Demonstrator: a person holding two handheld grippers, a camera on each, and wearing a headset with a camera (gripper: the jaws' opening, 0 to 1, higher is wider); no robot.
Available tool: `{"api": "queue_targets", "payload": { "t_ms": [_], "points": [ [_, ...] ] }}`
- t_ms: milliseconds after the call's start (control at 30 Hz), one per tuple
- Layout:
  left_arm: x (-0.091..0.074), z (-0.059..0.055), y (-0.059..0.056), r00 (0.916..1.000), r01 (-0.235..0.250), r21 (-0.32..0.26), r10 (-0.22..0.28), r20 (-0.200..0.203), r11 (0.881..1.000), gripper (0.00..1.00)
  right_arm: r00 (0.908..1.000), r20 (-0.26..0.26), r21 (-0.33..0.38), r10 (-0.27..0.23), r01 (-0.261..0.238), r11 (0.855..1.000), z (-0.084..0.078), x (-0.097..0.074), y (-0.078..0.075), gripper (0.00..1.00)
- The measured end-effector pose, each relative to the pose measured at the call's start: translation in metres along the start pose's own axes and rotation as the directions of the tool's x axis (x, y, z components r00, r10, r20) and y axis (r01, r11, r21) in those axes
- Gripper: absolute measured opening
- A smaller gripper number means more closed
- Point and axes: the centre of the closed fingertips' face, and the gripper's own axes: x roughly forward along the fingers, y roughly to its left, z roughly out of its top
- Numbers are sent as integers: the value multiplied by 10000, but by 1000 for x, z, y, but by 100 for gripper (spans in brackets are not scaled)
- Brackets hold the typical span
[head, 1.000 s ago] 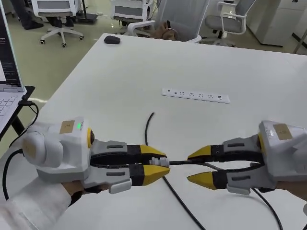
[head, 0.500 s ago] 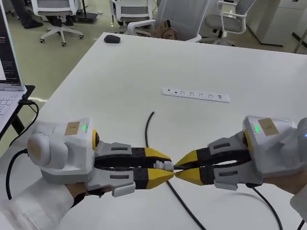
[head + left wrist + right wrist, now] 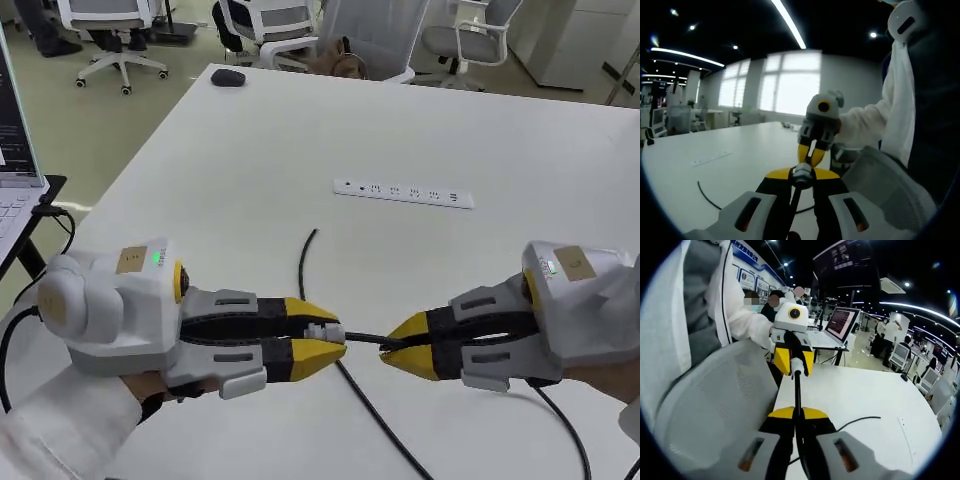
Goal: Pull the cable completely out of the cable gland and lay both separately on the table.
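Gripping the grey cable gland between narrowly set yellow jaws, the left gripper is pointing toward 3 o'clock in the head view. The right gripper is facing it from 3 o'clock, pinching the black cable just beside the gland. The cable is spanning the gap above the table, and more black cable is lying beneath, running from 12 toward 5 o'clock. A power strip is lying at 12 o'clock.
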Motion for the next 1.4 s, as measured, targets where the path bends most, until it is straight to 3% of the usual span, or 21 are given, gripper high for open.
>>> {"api": "queue_targets", "payload": {
  "t_ms": [500, 767, 900, 1067, 1233, 1400],
  "points": [
    [-13, 3, 10, 9991, -414, -37, 414, -5, 9991, 17, 9981, 41, 776, -609, 604, 9952, -23, -20, -5, 2],
    [-6, 6, 3, 9997, -237, 15, 237, -38, 9997, 17, 9956, -252, 975, -901, 921, 9910, -29, -17, -10, 8],
    [1, 6, -1, 9998, -57, 180, 61, -187, 9998, 17, 9942, -190, 820, -1062, 1074, 9908, -21, -13, -13, 21],
    [8, 4, -3, 9995, 125, 234, -118, -295, 9996, 17, 9955, 268, 191, -914, 909, 9957, 5, -5, -10, 22],
    [11, 3, -3, 9992, 227, 222, -220, -342, 9995, 17, 9965, 711, -219, -440, 456, 9987, 21, 0, -3, 20],
    [14, 0, -5, 9984, 364, 189, -355, -430, 9992, 17, 9966, 806, -443, -147, 183, 9989, 26, 7, 1, 11]
  ]
}}
